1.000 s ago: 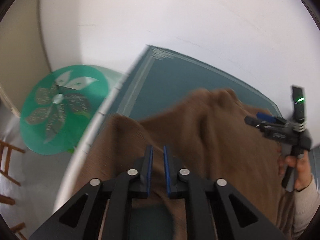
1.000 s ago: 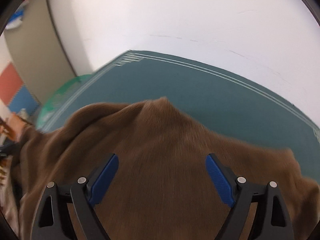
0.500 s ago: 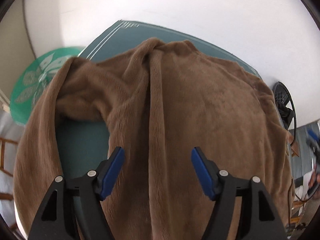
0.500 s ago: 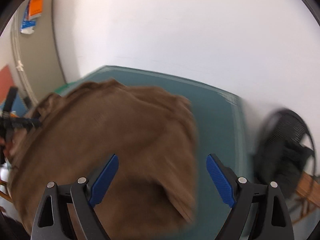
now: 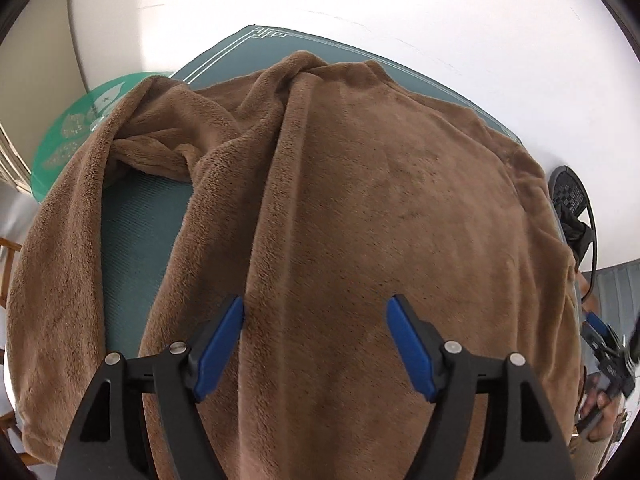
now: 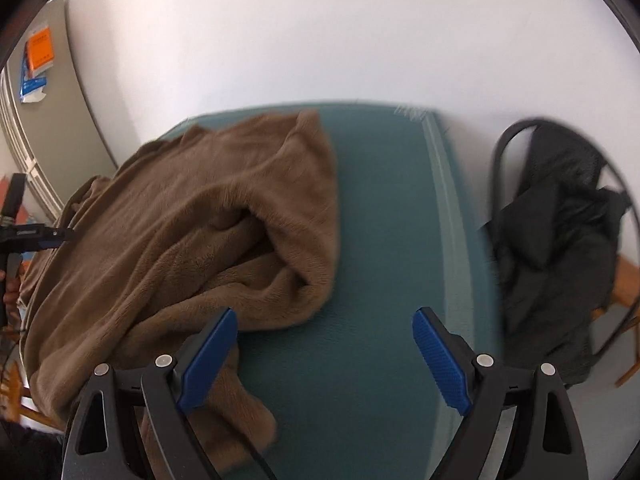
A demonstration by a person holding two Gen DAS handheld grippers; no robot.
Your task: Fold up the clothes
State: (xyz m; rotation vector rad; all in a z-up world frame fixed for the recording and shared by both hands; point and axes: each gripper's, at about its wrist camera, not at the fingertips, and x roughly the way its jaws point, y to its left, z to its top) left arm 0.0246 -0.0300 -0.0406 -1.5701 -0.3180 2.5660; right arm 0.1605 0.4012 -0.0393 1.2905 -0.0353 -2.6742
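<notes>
A brown fleece garment [image 5: 360,208] lies spread over the teal table [image 5: 136,232], with a bunched sleeve [image 5: 160,152] at its left. My left gripper [image 5: 316,340] is open and empty just above the garment's near part. In the right wrist view the garment [image 6: 192,224] lies rumpled on the left half of the table [image 6: 384,240]. My right gripper [image 6: 324,356] is open and empty over bare table beside the garment's right edge. The right gripper also shows at the far right of the left wrist view [image 5: 608,360], and the left gripper at the left edge of the right wrist view [image 6: 24,236].
A green round table top [image 5: 68,140] stands beyond the table's left end. A chair with a dark jacket [image 6: 560,248] stands to the right of the table. A white wall runs behind. Wooden chair parts [image 5: 8,252] show at the left.
My left gripper opened from shut and now sits over the spread garment. My right gripper swung right, off the garment to the bare table beside it.
</notes>
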